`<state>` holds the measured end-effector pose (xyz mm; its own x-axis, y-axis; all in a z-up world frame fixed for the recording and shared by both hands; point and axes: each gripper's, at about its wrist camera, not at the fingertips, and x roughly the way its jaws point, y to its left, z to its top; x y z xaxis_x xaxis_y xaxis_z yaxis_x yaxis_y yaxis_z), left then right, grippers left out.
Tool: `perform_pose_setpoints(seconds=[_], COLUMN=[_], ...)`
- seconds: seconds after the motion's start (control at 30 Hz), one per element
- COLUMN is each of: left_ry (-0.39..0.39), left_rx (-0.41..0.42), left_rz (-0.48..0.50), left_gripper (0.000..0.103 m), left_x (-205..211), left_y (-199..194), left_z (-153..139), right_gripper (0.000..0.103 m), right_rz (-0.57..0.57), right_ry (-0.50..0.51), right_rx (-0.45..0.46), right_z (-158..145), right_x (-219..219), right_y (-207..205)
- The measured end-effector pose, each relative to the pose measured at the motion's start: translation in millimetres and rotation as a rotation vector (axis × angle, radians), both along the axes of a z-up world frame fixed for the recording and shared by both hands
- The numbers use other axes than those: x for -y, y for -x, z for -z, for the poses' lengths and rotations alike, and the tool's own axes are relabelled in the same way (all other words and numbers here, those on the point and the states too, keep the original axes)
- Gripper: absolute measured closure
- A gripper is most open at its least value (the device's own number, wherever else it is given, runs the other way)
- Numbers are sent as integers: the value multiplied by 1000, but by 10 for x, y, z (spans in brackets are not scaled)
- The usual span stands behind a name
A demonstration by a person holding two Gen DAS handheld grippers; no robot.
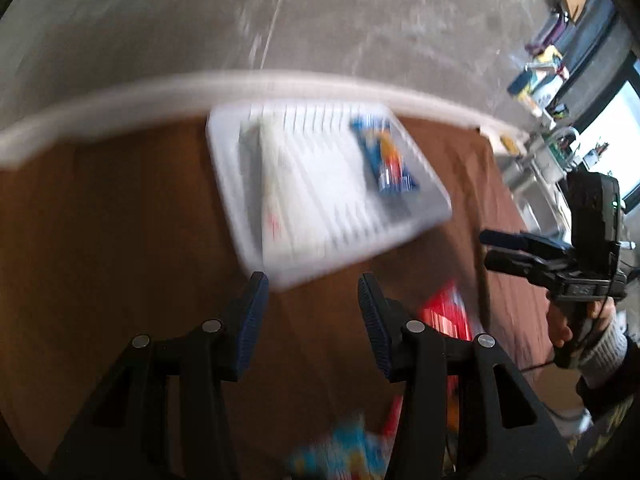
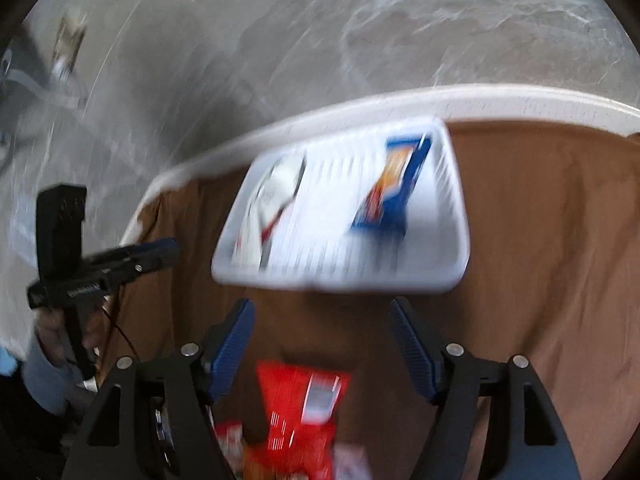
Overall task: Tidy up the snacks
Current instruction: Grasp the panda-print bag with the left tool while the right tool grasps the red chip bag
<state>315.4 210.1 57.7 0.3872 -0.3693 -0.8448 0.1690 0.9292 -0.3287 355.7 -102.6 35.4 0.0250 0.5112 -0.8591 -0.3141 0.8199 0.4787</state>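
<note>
Evidently both the left gripper [image 1: 312,292] and right gripper [image 2: 322,320] hang spread and empty; 2 packets already lie in the white tray [image 2: 452,208] near the table's far edge, while the red packet [image 2: 304,412] waits at the near edge.

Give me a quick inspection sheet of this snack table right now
Surface: brown tablecloth on white-edged table.
Job's things: white basket holding blue snack pack and white pack; red snack bag outside it, nearer the grippers.
Clutter: blurred colourful packs at near edge.
Grippers: left gripper and right gripper open, empty.
Cables: thin black lead below the left gripper.
Surroundings: concrete floor; cluttered shelves.
</note>
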Motion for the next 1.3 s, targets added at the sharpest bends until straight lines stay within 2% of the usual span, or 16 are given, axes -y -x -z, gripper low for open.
perform_pose_setpoints(seconds=[0.2, 0.33, 0.53, 0.63, 0.93, 1.03, 1.07, 1.2, 1.3], left_ry=[4, 9, -2, -37, -17, 2, 18, 66, 111], left_rx=[-154, -201, -219, -238, -288, -287, -290, -288, -289], left_rz=[3, -4, -29, -49, -86, -98, -105, -111, -124], left_gripper=[58, 57, 57, 57, 51, 51, 51, 52, 62], left_x=[-30, 96, 338, 387, 385, 357, 326, 306, 244], left_y=[890, 1231, 1268, 1270, 1253, 1230, 1232, 1223, 1226], left_z=[162, 249, 423, 512, 637, 671, 692, 748, 776], right_gripper=[30, 30, 30, 30, 31, 38, 44, 54, 61], right_rz=[-91, -124, -141, -144, -163, -172, -172, -147, -122], right_ry=[72, 103, 135, 139, 141, 154, 155, 120, 71], right_rx=[-15, -16, 1, 5, -9, -20, -25, -52, -79], right_z=[143, 163, 184, 206, 300, 350, 367, 394, 385], right_x=[-73, -95, -123, -136, -234, -255, -262, -218, -168], right_y=[538, 760, 848, 858, 880, 885, 883, 853, 824])
